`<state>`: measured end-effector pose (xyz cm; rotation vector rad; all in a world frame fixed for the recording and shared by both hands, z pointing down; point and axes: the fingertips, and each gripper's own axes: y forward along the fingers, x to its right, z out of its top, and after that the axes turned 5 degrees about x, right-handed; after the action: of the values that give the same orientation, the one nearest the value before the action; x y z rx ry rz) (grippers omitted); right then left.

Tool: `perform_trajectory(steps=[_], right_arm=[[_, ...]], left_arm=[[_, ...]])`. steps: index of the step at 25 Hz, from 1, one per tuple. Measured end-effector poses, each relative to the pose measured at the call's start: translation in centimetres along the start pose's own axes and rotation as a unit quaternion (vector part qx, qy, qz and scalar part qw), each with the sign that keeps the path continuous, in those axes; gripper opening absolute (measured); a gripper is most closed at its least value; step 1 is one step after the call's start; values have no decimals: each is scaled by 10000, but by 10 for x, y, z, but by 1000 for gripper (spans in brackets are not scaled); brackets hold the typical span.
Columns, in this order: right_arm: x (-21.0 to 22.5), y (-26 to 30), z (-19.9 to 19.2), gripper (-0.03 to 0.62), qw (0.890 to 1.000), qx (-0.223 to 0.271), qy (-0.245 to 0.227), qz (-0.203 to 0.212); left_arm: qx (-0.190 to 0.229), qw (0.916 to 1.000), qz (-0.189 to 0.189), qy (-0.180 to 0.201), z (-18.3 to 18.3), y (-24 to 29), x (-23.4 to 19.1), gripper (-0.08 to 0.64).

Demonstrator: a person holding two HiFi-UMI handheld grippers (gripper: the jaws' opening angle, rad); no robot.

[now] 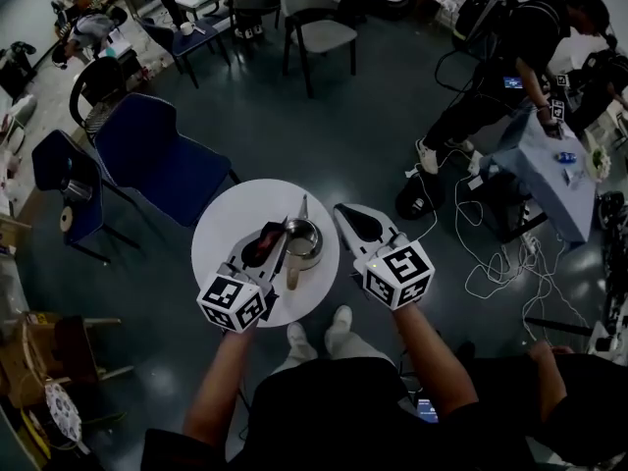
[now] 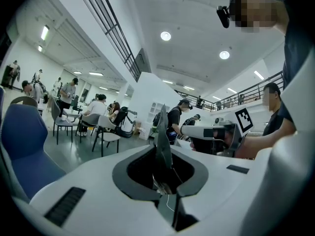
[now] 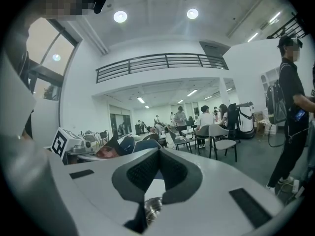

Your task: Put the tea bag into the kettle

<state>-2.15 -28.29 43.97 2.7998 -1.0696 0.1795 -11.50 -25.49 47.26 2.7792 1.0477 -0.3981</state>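
Left gripper view: left gripper jaws pinched on a dark, flat tea bag that stands upright with a thin string trailing. Only the head view shows the round steel kettle just beside it, on the round white table. Right gripper: jaws together, nothing between them, at the table's right rim. Open floor all round.

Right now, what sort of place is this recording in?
Probably a large open indoor hall used as a shared workspace or lab: scattered chairs and small tables, a railed upper gallery, and cables trailing over the floor.
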Motion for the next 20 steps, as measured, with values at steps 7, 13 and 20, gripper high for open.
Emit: perform_trajectory(steps=[7, 13, 20], right_arm=[[47, 5, -15, 17, 9997, -172, 156, 66], [78, 13, -33, 17, 9991, -255, 325, 35], [89, 29, -54, 17, 9981, -448, 408, 142]], left_arm=[[-262, 9993, 277, 20, -23, 30, -10, 41], [-529, 9974, 469, 116, -48, 47, -25, 37], [-891, 9944, 388, 415, -71, 62, -43, 34]])
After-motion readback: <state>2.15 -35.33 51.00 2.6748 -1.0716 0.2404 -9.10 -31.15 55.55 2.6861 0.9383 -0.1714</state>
